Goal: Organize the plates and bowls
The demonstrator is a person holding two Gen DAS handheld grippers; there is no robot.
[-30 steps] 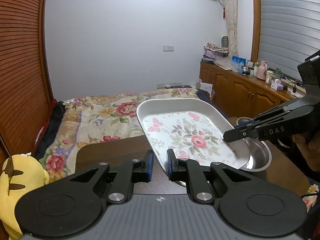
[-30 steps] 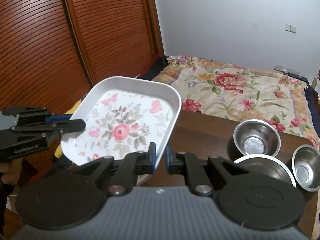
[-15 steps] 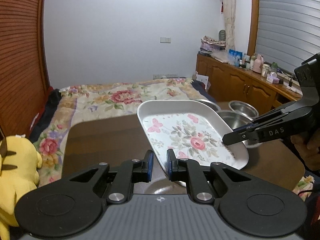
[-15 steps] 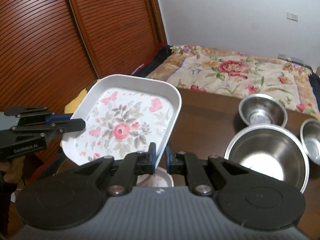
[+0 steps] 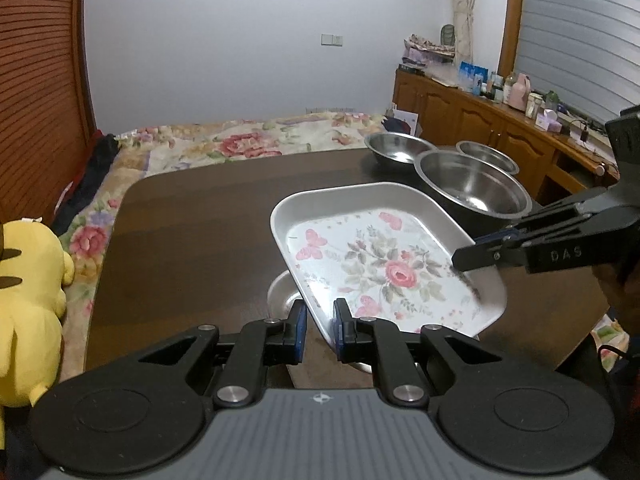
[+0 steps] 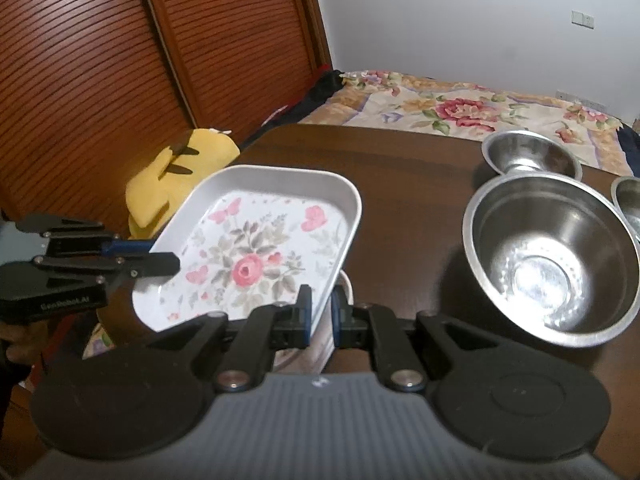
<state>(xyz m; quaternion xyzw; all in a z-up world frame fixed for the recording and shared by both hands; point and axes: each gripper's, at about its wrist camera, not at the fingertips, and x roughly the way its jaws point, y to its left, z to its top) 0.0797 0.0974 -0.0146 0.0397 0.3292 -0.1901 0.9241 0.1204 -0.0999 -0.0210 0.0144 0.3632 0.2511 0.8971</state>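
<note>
Your left gripper [image 5: 319, 330] and right gripper [image 6: 320, 316] each pinch an opposite rim of the floral tray [image 5: 376, 264], jaws narrow and clamped on its edge. You hold the tray tilted above the near part of the dark table [image 5: 192, 232], just over a white dish [image 5: 280, 292] that shows beneath its near edge. In the left view the right gripper [image 5: 464, 258] reaches in from the right onto the tray's right rim; in the right view the left gripper [image 6: 168, 262] reaches in from the left onto its left rim.

Compared with a second ago, you have brought the tray lower: it then stood high against the bed [image 5: 240, 140], and it now lies against the tabletop. More of the table has come into view. The grip on both rims is unchanged.

Three steel bowls stand to the right of the tray: a large bowl [image 6: 548, 256] nearest, a second bowl [image 6: 528, 156] beyond it, and a third [image 6: 628, 204] at the far right edge. All are apart from the tray. A yellow plush [image 5: 28, 300] lies off the table's left side, beside the bed
</note>
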